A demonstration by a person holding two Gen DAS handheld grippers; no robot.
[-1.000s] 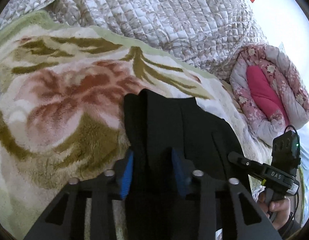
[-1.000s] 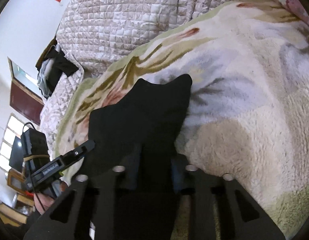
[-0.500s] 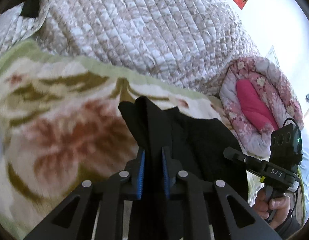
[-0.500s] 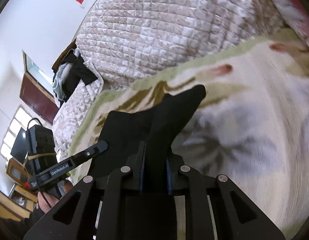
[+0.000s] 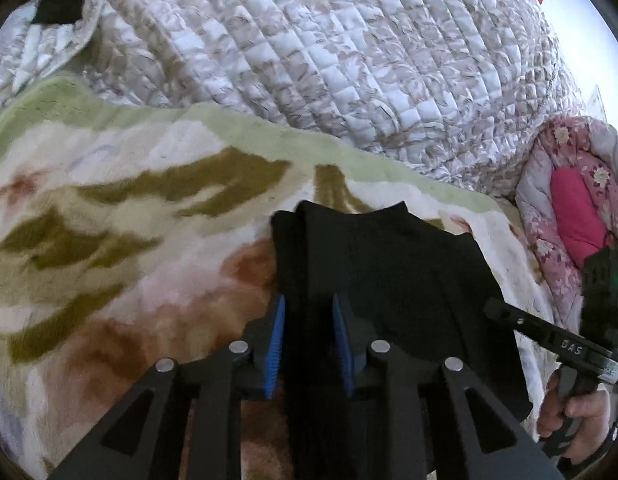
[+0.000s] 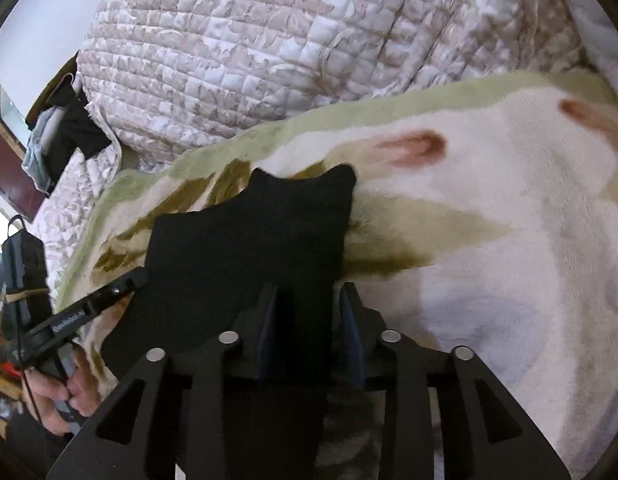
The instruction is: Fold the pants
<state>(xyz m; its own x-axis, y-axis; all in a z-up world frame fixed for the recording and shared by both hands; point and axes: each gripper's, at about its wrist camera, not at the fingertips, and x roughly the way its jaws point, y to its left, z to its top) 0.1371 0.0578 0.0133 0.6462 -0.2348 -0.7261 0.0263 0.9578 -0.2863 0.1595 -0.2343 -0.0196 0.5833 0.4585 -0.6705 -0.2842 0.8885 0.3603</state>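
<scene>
The left gripper (image 5: 309, 340) has its blue-padded jaws parted, with a fold of the black pants (image 5: 389, 280) running between the pads but no clear pinch. The right gripper (image 6: 309, 328) likewise stands with its jaws apart, astride the cloth at the other side. The pants lie folded on a fluffy flower-patterned blanket (image 5: 129, 240), their far edge toward its green border. Beyond rises a quilted bedspread (image 5: 309, 60), with a pink flowered quilt (image 5: 581, 200) at the right.
</scene>
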